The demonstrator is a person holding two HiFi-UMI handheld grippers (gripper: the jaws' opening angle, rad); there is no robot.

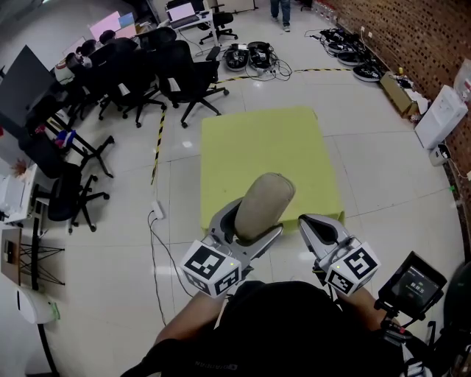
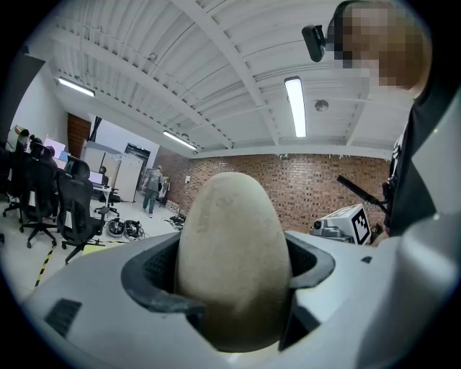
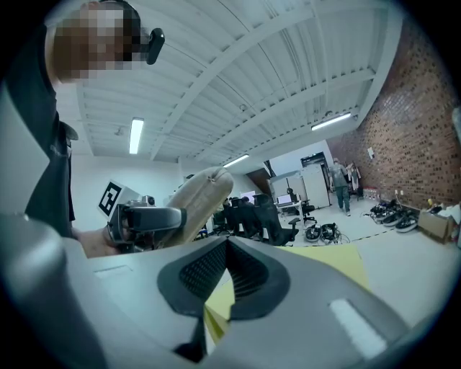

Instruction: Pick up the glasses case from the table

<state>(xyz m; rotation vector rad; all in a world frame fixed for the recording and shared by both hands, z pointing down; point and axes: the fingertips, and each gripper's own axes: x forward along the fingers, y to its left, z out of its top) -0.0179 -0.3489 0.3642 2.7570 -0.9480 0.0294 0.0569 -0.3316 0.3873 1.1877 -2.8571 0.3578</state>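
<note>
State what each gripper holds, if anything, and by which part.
The left gripper is shut on the glasses case, clamping it near one end, and the rest sticks out beyond the jaws. The right gripper is shut and empty.

Open floor rings yellow table; office chairs crowd far-left.

glasses case beige | table yellow-green | floor pale grey tiles — tape black-yellow stripes

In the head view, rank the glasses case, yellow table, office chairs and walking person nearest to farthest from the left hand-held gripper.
1. Glasses case, held in the left hand-held gripper.
2. Yellow table, directly ahead.
3. Office chairs, upper left.
4. Person, top edge.
</note>
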